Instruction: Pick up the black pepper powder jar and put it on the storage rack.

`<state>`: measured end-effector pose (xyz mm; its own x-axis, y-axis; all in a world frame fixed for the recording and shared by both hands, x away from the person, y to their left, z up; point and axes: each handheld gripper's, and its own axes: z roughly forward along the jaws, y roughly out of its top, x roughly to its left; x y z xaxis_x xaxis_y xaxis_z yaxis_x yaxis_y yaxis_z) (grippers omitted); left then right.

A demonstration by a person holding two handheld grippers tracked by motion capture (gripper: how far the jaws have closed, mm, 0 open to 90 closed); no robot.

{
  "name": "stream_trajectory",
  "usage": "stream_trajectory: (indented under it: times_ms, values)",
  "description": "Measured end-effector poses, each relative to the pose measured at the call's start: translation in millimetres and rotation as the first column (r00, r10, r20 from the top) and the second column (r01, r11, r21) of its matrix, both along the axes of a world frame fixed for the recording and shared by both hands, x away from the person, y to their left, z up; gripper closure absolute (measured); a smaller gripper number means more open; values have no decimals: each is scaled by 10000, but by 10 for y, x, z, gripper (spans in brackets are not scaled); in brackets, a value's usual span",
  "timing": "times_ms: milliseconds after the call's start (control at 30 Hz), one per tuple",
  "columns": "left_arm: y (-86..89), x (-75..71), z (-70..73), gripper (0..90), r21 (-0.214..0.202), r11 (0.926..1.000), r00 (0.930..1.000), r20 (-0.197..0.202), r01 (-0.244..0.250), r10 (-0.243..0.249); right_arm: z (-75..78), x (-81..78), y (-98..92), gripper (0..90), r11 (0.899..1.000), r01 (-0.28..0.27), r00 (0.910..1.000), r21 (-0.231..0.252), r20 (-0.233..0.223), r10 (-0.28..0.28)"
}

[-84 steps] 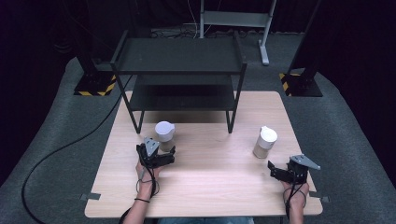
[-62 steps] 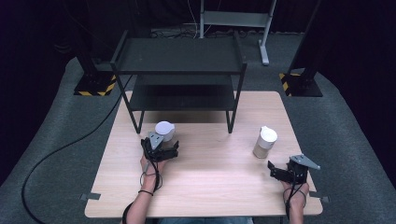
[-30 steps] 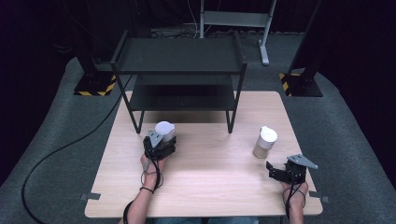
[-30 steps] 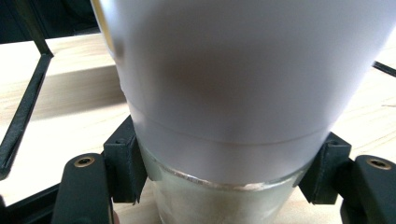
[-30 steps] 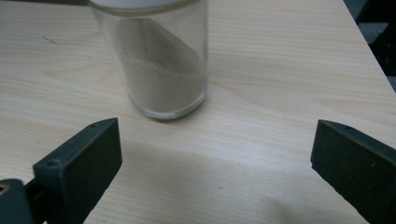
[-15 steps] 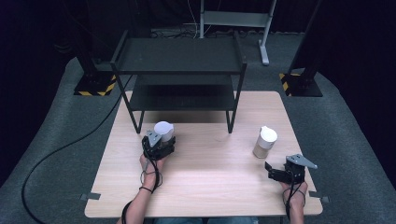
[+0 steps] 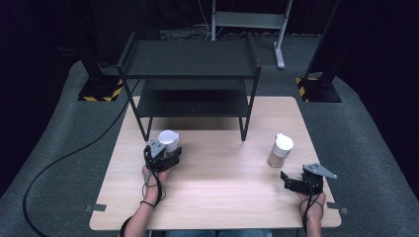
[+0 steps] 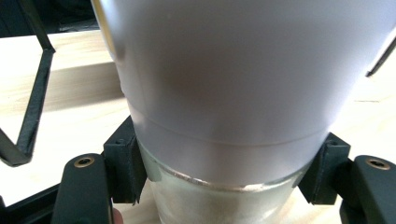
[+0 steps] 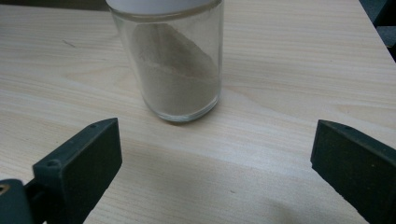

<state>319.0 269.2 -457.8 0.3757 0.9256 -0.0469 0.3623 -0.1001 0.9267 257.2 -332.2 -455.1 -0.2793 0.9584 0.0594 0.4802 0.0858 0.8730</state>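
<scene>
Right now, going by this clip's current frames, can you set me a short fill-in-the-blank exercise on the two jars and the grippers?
1. The left gripper is shut on the jar with the ____ lid.
2. The right gripper has its jaws ____, with nothing between them.
3. The glass jar ahead of the right gripper holds a ____ powder.
4. Both jars stand in front of a black two-tier ____ at the table's far side.

Missing words: white; open; brown; shelf
</scene>
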Motion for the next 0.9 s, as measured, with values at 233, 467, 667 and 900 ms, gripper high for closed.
stream_trajectory:
  times_ms: [233, 467, 667, 900]
  values:
    - [74, -70, 108, 303, 24, 10000, 9999, 123, 83, -84, 6, 4, 12, 14, 9998, -107, 9999, -140, -5, 107]
    - [143, -114, 246, 302, -50, 9998, 9995, 232, 202, -200, 0, -1, 2, 14, 10000, -78, 10000, -42, 14, 78]
    - [184, -126, 341, 303, 9, 9998, 9991, 369, 203, -203, -2, 0, -8, 14, 9999, -101, 9999, -18, 23, 101]
    - [222, -129, 466, 303, 76, 9996, 9979, 584, 269, -273, -1, 3, -12, 14, 10000, -98, 10000, 16, 0, 98]
